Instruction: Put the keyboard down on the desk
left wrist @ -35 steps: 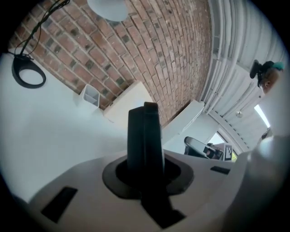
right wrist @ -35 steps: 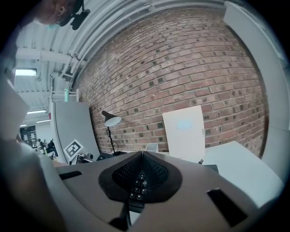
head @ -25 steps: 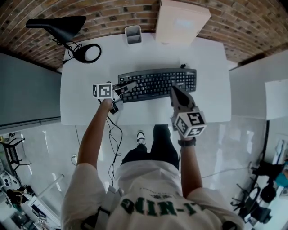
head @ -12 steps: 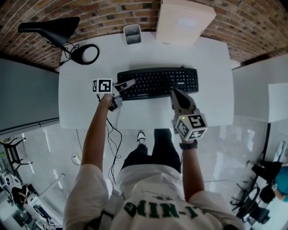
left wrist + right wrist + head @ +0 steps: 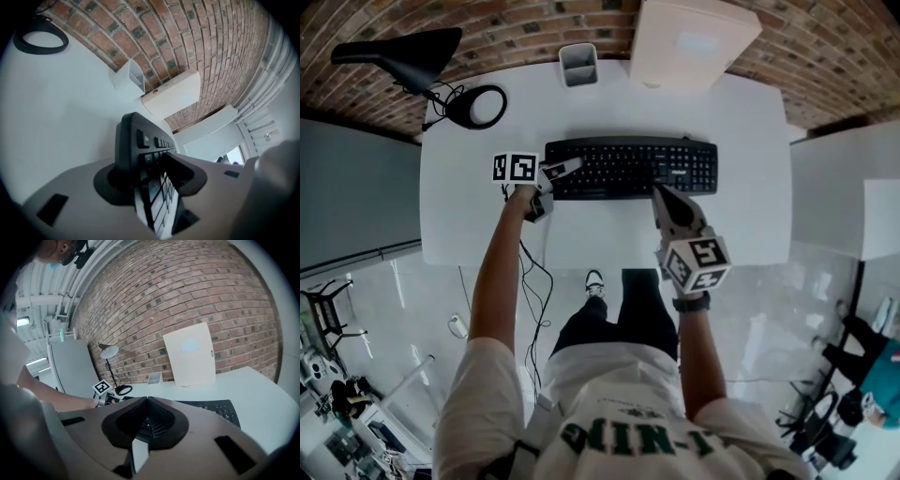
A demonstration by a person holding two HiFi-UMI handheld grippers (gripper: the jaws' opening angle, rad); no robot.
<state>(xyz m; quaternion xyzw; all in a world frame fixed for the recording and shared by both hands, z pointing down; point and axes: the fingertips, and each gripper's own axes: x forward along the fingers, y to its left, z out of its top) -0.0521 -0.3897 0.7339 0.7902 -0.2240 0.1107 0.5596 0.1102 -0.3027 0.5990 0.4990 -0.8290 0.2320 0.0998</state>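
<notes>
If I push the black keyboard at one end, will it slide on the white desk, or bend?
The keyboard is probably stiff: its long body looks straight and lies flat. On the smooth desk, it would likely slide, pivoting if pushed at one end.

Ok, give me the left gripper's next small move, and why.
Probably slide the left gripper leftward, clear of the keyboard: it lies flat on the desk, and the jaws are opening with its left end between them.
</notes>
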